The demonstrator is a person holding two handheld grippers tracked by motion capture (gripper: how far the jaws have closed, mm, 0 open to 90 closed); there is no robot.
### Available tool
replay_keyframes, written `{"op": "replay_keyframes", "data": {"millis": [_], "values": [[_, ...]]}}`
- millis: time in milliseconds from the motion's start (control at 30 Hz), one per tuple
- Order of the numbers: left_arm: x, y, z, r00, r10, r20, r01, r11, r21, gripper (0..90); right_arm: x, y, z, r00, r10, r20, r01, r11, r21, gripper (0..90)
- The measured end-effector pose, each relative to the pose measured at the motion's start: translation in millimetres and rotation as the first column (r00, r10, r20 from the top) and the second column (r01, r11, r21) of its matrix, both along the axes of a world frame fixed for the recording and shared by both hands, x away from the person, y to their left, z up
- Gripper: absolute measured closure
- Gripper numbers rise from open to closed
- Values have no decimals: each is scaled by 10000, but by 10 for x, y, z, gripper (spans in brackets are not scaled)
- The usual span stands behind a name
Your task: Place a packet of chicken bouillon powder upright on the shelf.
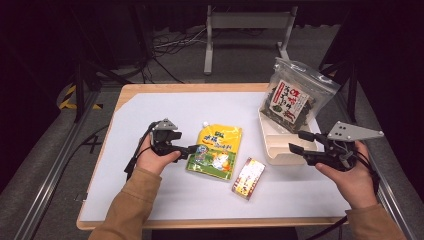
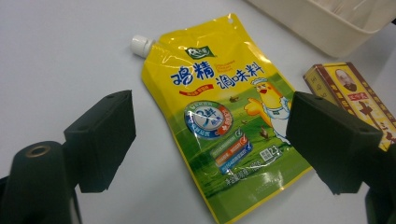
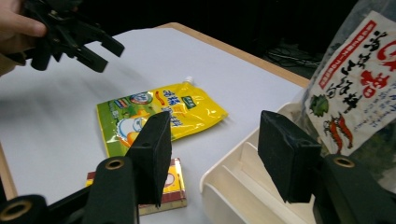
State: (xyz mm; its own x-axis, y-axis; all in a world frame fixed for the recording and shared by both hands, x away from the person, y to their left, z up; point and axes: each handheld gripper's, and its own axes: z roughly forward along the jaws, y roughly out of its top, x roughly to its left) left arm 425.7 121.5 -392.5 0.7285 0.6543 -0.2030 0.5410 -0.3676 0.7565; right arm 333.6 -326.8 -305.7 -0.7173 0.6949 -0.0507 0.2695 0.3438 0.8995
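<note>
Left gripper (image 1: pixel 191 150), jaws apart, hovered at the yellow pouch (image 1: pixel 216 150); the box (image 1: pixel 248 178) lay beside it, the tray (image 1: pixel 278 150) beyond, where the right gripper (image 1: pixel 298 141) gaped empty.

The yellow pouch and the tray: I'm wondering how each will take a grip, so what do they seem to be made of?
The yellow pouch looks like thin, glossy plastic film: it shows glare streaks and creases, and has a white screw cap that looks like hard plastic. The tray seems to be stiff cream plastic with a matte finish and straight, even walls.
</note>
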Motion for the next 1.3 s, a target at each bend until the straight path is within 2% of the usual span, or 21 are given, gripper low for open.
{"op": "replay_keyframes", "data": {"millis": [33, 67, 167, 300, 400, 467, 500, 733, 800, 867, 967, 1100, 1133, 1200, 1300], "values": [[0, 0, 0, 10000, 0, 0, 0, 10000, 0, 137, -1, 8, -8, 10000, 40, 3, -40, 10000, 25, 447], [38, -39, -59, 9995, 66, -324, -61, 9999, 141, 125, 0, 20, -21, 10000, 89, -31, -89, 9999, 72, 447], [72, -63, -112, 9982, 246, -541, -227, 9991, 355, 108, 9, 41, -39, 9999, 143, -81, -142, 9999, 96, 446], [111, -67, -177, 9969, 378, -693, -365, 9991, 193, 71, 32, 82, -85, 9996, 213, -158, -211, 9997, 137, 438], [125, -77, -210, 9971, 363, -661, -343, 9989, 319, 66, 43, 111, -127, 9994, 238, -237, -234, 9996, 143, 431], [124, -84, -219, 9971, 313, -692, -289, 9990, 354, 75, 45, 122, -142, 9994, 236, -264, -232, 9996, 149, 429], [129, -90, -229, 9972, 211, -711, -184, 9991, 395, 108, 47, 129, -151, 9994, 248, -257, -244, 9996, 154, 429], [184, -194, -379, 9905, 154, -1364, -100, 9991, 407, 180, 54, 170, -208, 9987, 274, -423, -268, 9995, 156, 428], [196, -222, -411, 9894, 77, -1449, -23, 9993, 375, 186, 49, 170, -218, 9985, 286, -459, -276, 9994, 222, 427], [199, -232, -423, 9884, 8, -1522, 66, 9988, 480, 232, 47, 165, -225, 9985, 268, -472, -258, 9994, 220, 425], [216, -267, -467, 9842, -29, -1768, 115, 9988, 480, 224, 42, 150, -243, 9983, 195, -546, -180, 9994, 284, 420], [222, -314, -498, 9814, -189, -1911, 243, 9994, 260, 213, 29, 148, -256, 9984, 142, -555, -127, 9995, 289, 414], [222, -328, -502, 9810, -204, -1932, 267, 9992, 300, 196, 27, 150, -260, 9983, 137, -568, -121, 9995, 286, 413], [201, -362, -500, 9851, -191, -1711, 304, 9975, 637, 188, 26, 154, -269, 9982, 147, -588, -130, 9995, 301, 413], [175, -392, -503, 9871, -100, -1600, 211, 9975, 680, 198, 26, 166, -275, 9981, 143, -592, -127, 9996, 266, 413]]}}
